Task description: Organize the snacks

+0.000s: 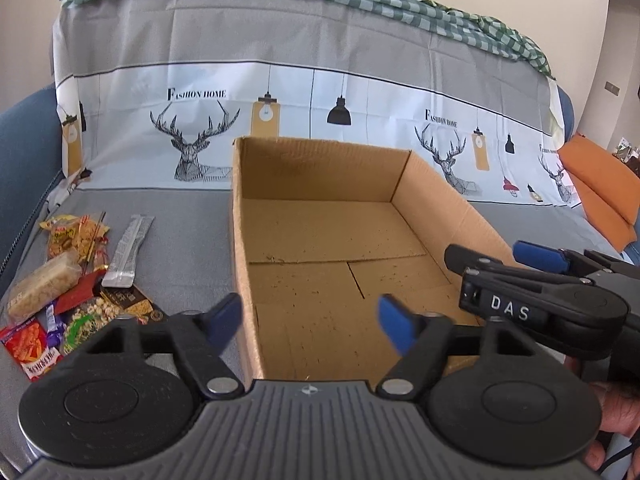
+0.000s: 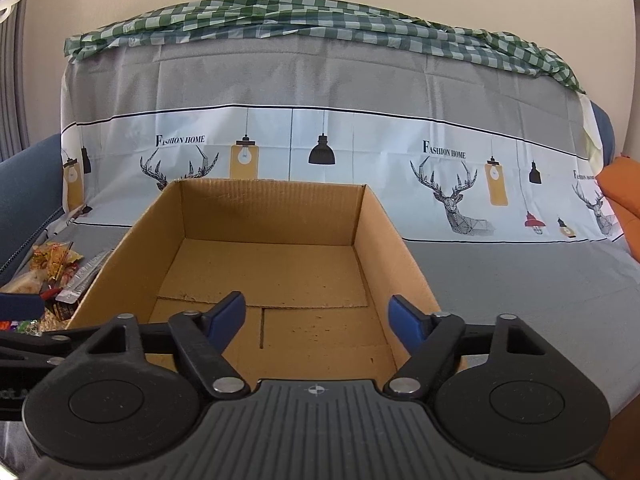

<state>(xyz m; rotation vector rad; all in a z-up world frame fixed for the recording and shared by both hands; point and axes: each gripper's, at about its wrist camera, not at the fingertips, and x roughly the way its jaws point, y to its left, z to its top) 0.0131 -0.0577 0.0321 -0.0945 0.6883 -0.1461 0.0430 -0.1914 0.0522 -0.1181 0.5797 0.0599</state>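
Observation:
An open cardboard box (image 1: 440,204) stands on the covered sofa seat; nothing lies inside it. It also fills the middle of the right wrist view (image 2: 384,232). A pile of snack packets (image 1: 68,280) lies left of the box: a silver stick packet (image 1: 128,250), a clear bag of rice crackers (image 1: 40,284), a red packet (image 1: 30,346). The pile shows at the left edge of the right wrist view (image 2: 52,276). My left gripper (image 1: 310,320) is open and empty over the box's near left wall. My right gripper (image 2: 318,318) is open and empty above the box's near edge; it also shows in the left wrist view (image 1: 500,252).
A grey and white cover with deer and lamp prints (image 1: 192,148) drapes the sofa. A green checked cloth (image 2: 280,12) lies along the backrest top. An orange cushion (image 1: 600,184) sits at the right end. The blue sofa arm (image 1: 24,148) is at the left.

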